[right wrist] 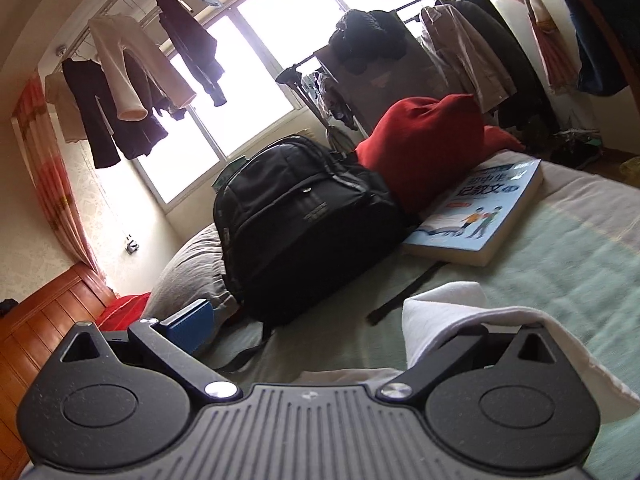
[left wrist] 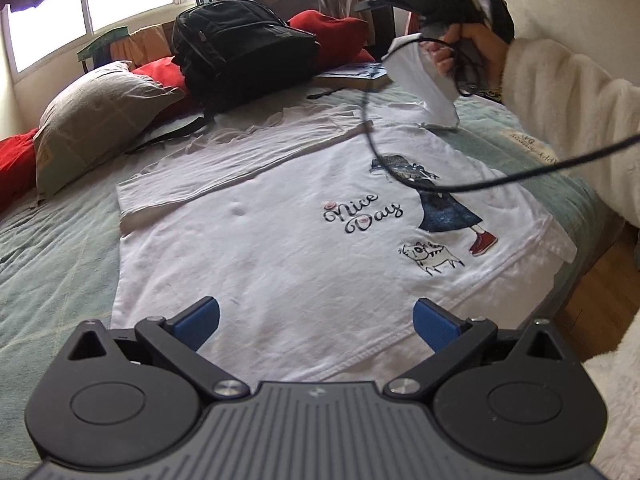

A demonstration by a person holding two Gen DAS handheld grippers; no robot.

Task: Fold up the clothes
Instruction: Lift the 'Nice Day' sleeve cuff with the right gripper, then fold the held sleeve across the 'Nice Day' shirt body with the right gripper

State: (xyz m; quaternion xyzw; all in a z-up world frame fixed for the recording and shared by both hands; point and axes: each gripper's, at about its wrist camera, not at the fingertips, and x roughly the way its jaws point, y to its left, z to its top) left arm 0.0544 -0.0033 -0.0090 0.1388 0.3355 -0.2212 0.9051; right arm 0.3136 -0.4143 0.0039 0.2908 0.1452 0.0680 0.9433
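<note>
Left hand-held gripper hangs wide open over the tee, one sleeve folded, right hand-held gripper open but draped in the other sleeve, so maybe a third done.

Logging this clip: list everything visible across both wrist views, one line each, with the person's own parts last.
T-shirt: one, white, printed "Nice Day", flat on bed, one sleeve lifted.
Bed cover: one, pale green.
Backpack: one, black, on bed.
Book: one, light blue, beside backpack.
Pillow: one, grey, left of backpack.
Red cushions: red, count unclear, behind backpack.
Hanging clothes: several, dark and cream, by window.
Left gripper: open above hem.
Right gripper: jaws apart, sleeve draped over one finger.
</note>
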